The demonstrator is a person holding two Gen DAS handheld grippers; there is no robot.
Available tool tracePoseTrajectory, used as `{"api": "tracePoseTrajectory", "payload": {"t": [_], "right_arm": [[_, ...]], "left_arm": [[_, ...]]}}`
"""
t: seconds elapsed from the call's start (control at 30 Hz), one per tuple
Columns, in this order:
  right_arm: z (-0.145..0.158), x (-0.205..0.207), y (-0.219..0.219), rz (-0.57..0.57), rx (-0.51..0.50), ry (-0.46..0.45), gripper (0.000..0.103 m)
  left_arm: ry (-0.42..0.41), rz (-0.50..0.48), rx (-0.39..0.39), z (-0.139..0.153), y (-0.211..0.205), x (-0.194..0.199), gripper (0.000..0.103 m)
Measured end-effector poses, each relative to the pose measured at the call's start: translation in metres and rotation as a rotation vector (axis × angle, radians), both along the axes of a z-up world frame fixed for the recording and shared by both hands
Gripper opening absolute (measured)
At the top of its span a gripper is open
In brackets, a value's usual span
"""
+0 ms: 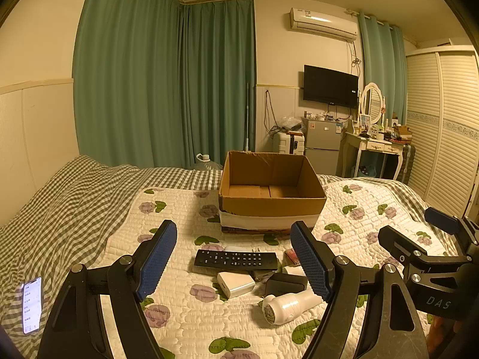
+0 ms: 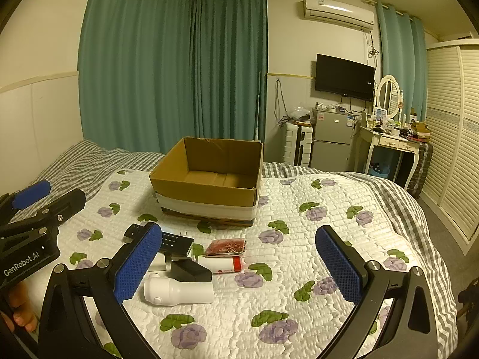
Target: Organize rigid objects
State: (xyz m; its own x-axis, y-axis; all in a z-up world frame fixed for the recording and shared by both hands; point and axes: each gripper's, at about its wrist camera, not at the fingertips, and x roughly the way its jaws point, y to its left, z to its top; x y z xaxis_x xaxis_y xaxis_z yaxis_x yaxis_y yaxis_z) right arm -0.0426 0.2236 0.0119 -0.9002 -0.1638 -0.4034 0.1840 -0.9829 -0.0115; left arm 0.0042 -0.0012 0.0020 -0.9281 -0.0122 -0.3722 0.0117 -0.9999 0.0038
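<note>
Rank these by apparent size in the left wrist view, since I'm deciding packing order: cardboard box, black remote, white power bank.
1. cardboard box, largest though farthest.
2. black remote.
3. white power bank, smallest despite lying nearest.

Left gripper (image 1: 233, 261) and right gripper (image 2: 239, 264) side by side, jaws wide apart, empty.

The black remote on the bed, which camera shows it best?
The left wrist view: the black remote lies whole, buttons facing up. In the right wrist view a blue finger pad covers its middle.
</note>
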Motion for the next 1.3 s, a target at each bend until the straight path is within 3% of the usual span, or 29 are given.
{"api": "tracePoseTrajectory", "payload": {"t": [1.07,1.3], "right_arm": [[-0.003,-0.002,-0.007,0.026,0.006,-0.018,0.103],[-0.015,-0.015,-0.015,0.123,0.058,-0.09,0.103]], "left_arm": [[-0.002,0.004,-0.002,0.0,-0.001,-0.003,0.081],[-0.035,0.028,-0.023,-0.01,-0.007,-0.006,0.081]]}}
